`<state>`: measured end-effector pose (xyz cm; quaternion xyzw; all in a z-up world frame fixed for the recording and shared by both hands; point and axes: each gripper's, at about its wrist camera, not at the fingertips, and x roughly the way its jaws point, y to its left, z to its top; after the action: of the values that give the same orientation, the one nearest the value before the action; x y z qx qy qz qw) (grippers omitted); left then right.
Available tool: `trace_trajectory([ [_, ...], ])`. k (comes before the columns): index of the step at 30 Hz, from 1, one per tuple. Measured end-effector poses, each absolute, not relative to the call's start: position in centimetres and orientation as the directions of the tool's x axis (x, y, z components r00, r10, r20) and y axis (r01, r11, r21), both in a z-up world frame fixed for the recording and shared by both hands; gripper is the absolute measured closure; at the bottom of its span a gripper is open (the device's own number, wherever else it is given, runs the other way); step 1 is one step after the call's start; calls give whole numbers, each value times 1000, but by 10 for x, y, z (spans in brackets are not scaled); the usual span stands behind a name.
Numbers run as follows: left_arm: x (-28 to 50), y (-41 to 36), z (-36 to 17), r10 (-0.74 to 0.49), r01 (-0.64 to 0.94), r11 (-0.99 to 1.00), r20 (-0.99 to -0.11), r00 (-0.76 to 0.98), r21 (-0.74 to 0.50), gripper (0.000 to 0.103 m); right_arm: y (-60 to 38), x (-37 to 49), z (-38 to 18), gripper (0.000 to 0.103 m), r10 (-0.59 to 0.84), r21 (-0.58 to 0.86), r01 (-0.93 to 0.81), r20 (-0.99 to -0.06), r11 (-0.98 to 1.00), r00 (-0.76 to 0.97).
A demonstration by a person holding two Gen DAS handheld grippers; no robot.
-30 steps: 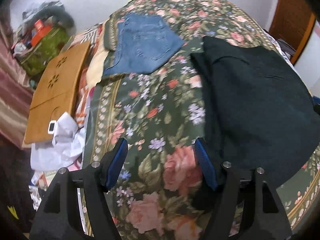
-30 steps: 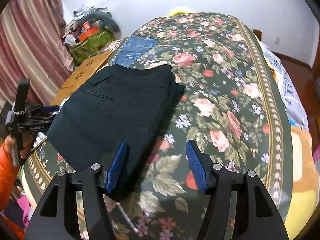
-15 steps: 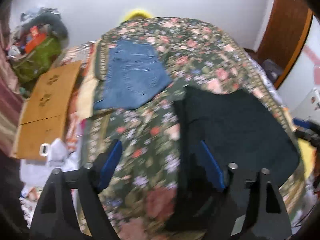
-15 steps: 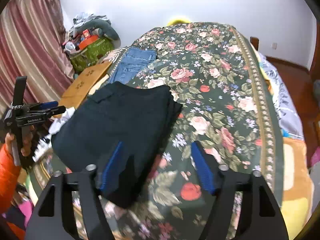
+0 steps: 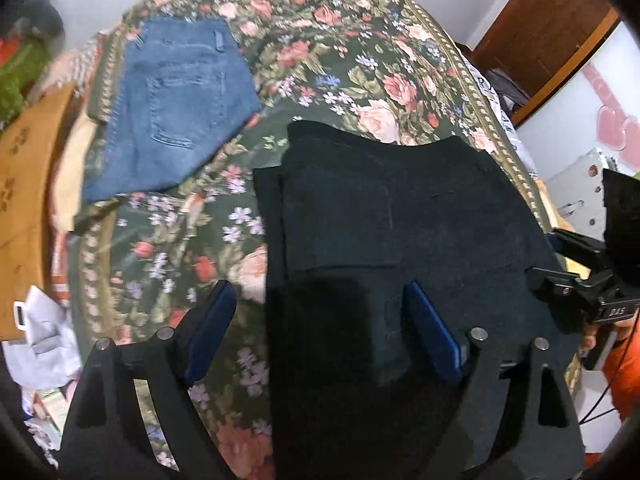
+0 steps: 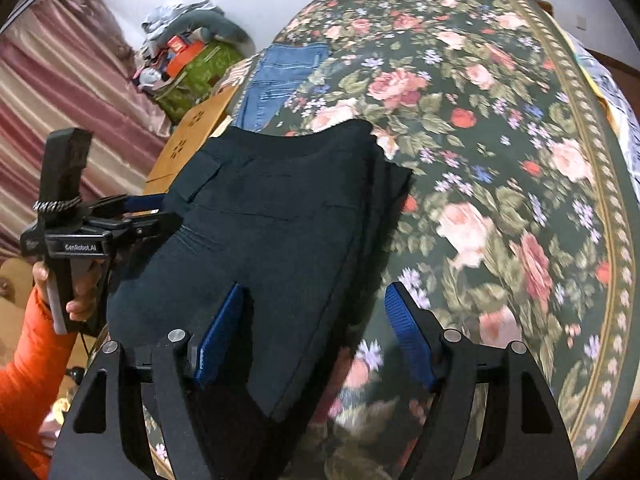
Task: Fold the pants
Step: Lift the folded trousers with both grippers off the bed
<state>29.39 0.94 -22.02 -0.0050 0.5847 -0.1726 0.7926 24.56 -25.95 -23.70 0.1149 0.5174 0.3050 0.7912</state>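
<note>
My left gripper (image 5: 318,334) hangs over the near end of the dark folded pants (image 5: 400,240), jaws spread wide and just opened further, their left edge lying below the gap, no pad pressing on it. My right gripper (image 6: 314,332) has been opening too and stands fairly wide over their right edge, gripping nothing.

The pants lie ahead of both grippers on the floral bedspread (image 5: 328,40). I judge them soft, limp and moderately light, several layers thick, so they should sag and slide apart unless I pinch the whole stack. I'd take hold at the near corners, one each side, pads biting through every layer.

My left view shows the folded blue jeans (image 5: 172,108) beyond and left of the pants, a back pocket plain. My right view shows the stepped layers along the pants' right edge (image 6: 384,200), and my left hand (image 6: 76,292) around its handle.
</note>
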Motion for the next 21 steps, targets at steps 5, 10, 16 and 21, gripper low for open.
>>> trace_trajectory([
  [5,313,8,-235,-352,233,922,-920,170,-309,12,-262,261,-247,32,651,569,-331,-716,753,251],
  [10,321,8,-243,-404,219,903,-903,146,-369,18,-258,270,-250,39,670,597,-316,-704,738,234],
  [16,321,1,-238,-403,219,906,-899,174,-363,38,-261,280,-255,63,700,646,-275,-681,712,215],
  [21,317,2,-225,-383,222,915,-898,215,-337,61,-253,277,-242,79,687,614,-319,-691,721,224],
])
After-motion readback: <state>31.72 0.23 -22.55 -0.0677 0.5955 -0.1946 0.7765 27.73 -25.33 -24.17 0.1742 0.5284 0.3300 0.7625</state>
